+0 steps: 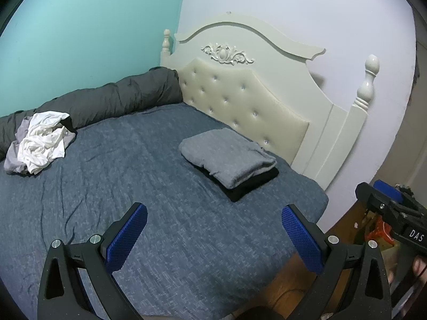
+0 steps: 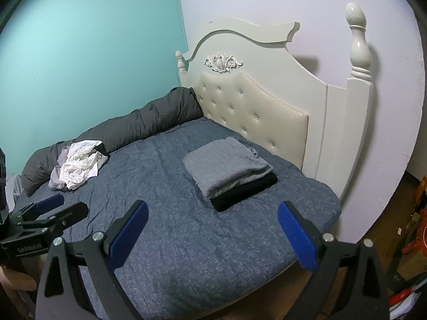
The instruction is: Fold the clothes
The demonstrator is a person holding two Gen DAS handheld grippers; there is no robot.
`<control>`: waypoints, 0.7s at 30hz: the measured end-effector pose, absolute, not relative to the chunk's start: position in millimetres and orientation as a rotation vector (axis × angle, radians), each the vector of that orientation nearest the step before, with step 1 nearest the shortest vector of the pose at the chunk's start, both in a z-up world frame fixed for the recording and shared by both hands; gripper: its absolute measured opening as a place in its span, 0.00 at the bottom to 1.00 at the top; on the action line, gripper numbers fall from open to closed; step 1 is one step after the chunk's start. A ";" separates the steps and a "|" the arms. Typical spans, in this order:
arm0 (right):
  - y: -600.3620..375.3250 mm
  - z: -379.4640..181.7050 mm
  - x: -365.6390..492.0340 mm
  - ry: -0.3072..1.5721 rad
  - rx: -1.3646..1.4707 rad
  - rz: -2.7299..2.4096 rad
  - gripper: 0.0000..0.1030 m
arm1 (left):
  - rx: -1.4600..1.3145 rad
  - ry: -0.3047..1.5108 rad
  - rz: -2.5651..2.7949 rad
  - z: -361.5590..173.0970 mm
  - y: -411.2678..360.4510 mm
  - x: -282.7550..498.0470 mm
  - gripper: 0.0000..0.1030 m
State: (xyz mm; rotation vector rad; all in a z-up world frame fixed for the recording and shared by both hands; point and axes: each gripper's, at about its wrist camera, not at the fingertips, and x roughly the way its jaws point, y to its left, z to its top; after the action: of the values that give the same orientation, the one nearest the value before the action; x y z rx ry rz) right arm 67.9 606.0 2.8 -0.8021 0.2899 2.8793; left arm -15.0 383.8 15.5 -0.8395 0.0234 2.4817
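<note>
Blue bedding [image 1: 165,213] covers the bed; folded grey and black clothes [image 1: 229,160] lie near the headboard [image 1: 240,96], crumpled white clothes [image 1: 42,144] far left. Left gripper [image 1: 213,229] and right gripper [image 2: 213,226] hover with jaws wide, empty.

Left gripper [image 1: 214,214]: blue-padded fingers [image 1: 127,236] are held wide apart above the blue bedspread [image 1: 133,176], with nothing between them.
Folded stack [image 1: 228,157]: a grey garment is laid on a black garment [image 1: 253,185], near the cream tufted headboard [image 1: 240,98].
Unfolded clothes [image 1: 40,141]: a crumpled white and pale grey heap is seen at the far left, against a rolled dark grey duvet [image 1: 112,98].
Right gripper [image 1: 387,202]: its black body is glimpsed at the right edge, off the bed; its opening cannot be judged.
</note>
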 end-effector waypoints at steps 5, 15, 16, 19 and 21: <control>604.1 0.5 68.3 0.289 -0.805 2.878 0.95 | -0.835 0.025 2.486 15.4 381.6 -13.5 1.00; 599.3 -5.8 68.5 0.286 -0.820 2.871 0.95 | -0.842 0.019 2.484 11.4 377.0 -12.3 1.00; 599.4 -6.4 67.9 0.285 -0.823 2.871 0.95 | -0.841 0.020 2.483 11.1 376.8 -12.3 1.00; 598.8 -7.1 66.8 0.280 -0.825 2.870 0.95 | -0.836 0.022 2.481 10.8 376.8 -10.7 1.00; 598.7 -7.7 66.9 0.281 -0.825 2.869 0.95 | -0.831 0.021 2.478 11.2 376.4 -10.1 1.00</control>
State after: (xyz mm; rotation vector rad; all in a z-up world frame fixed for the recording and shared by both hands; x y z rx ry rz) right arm 66.9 598.7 -7.7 -0.8252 0.2806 2.8692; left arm -10.1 376.4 11.2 -0.8315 0.0211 2.4781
